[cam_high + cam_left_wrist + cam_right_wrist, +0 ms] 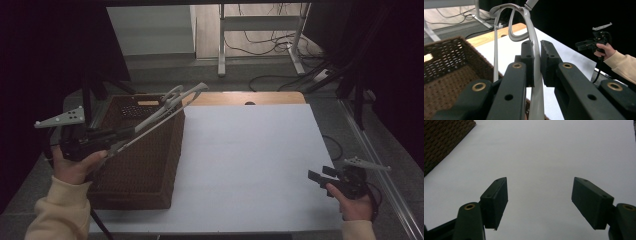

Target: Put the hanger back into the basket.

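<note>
The left gripper (122, 134) is pinching a grey clothes hanger (165, 107) — in the left gripper view its two pads are pressed against one thin arm of the hanger (534, 50), which runs up between them. The hanger is held in the air above the brown wicker basket (145, 165), slanting up toward the far edge of the table (250, 160), its looped end over the basket's far right corner. The basket stands along the table's left edge. The right gripper (318, 175) hovers near the table's near right corner — its jaws are spread wide with nothing between them, over bare white tabletop (544, 152).
</note>
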Action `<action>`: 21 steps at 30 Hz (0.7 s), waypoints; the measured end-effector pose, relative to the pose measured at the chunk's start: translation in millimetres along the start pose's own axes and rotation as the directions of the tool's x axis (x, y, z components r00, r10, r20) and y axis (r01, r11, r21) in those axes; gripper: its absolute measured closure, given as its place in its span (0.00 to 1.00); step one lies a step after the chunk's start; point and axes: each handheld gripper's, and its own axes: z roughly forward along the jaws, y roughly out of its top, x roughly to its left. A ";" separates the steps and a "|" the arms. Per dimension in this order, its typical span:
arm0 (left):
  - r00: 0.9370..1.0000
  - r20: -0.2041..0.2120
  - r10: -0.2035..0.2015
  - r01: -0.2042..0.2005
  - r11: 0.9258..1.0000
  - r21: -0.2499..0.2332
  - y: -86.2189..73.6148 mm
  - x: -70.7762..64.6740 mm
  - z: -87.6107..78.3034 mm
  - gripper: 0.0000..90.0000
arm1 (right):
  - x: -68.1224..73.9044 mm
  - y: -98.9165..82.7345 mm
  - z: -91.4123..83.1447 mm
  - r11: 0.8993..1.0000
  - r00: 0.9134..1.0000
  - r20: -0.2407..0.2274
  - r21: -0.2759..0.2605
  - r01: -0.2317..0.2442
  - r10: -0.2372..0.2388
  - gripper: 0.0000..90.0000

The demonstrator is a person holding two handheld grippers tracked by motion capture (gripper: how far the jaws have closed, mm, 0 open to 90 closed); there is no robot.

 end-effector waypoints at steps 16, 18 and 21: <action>0.997 -0.054 -0.047 0.046 0.998 -0.037 -18.4 17.3 -35.1 0.91 | 0.3 -0.7 3.3 1.000 1.000 0.002 0.012 0.004 -0.004 0.32; 0.997 -0.059 -0.053 0.051 0.998 -0.038 -21.6 18.9 -38.6 0.91 | 0.3 -0.9 4.0 1.000 1.000 0.002 0.015 0.001 -0.001 0.32; 0.996 -0.070 -0.062 0.060 0.998 -0.032 -26.9 21.4 -42.7 0.91 | 0.3 -0.9 4.4 1.000 1.000 0.002 0.017 0.003 -0.003 0.32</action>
